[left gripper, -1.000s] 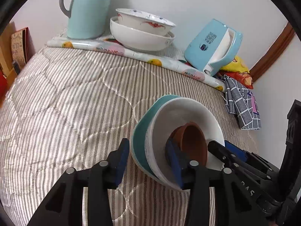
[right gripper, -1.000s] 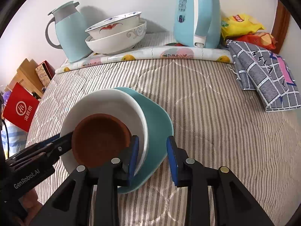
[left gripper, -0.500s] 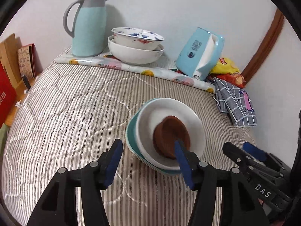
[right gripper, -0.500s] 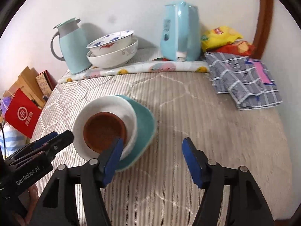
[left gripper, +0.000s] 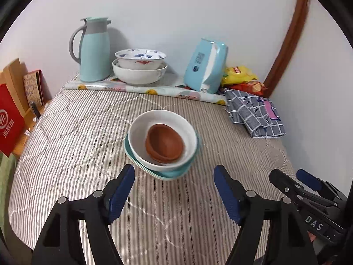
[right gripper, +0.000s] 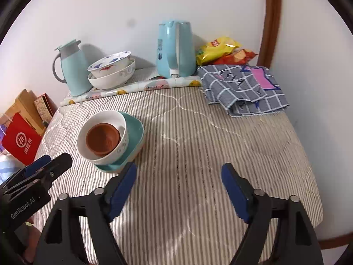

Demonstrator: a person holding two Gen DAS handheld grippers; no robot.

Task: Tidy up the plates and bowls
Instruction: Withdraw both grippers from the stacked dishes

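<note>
A stack stands in the middle of the striped quilted table: a teal plate (left gripper: 169, 173) at the bottom, a white bowl (left gripper: 139, 137) on it, and a brown bowl (left gripper: 164, 143) inside. The stack also shows in the right wrist view, teal plate (right gripper: 134, 132), white bowl (right gripper: 124, 142), brown bowl (right gripper: 102, 138). My left gripper (left gripper: 174, 190) is open and empty, just in front of the stack. My right gripper (right gripper: 178, 190) is open and empty, to the right of the stack. Two more stacked white patterned bowls (left gripper: 140, 66) sit at the back.
At the back stand a light blue thermos jug (left gripper: 93, 50), a blue kettle (right gripper: 174, 48), snack bags (right gripper: 220, 48) and a checked cloth (right gripper: 242, 88). A red bag (right gripper: 21, 141) and boxes stand off the table's left edge. The wall is close on the right.
Both grippers have opened, let go of the stack's rim and pulled back toward me. The stack now rests on the table.
</note>
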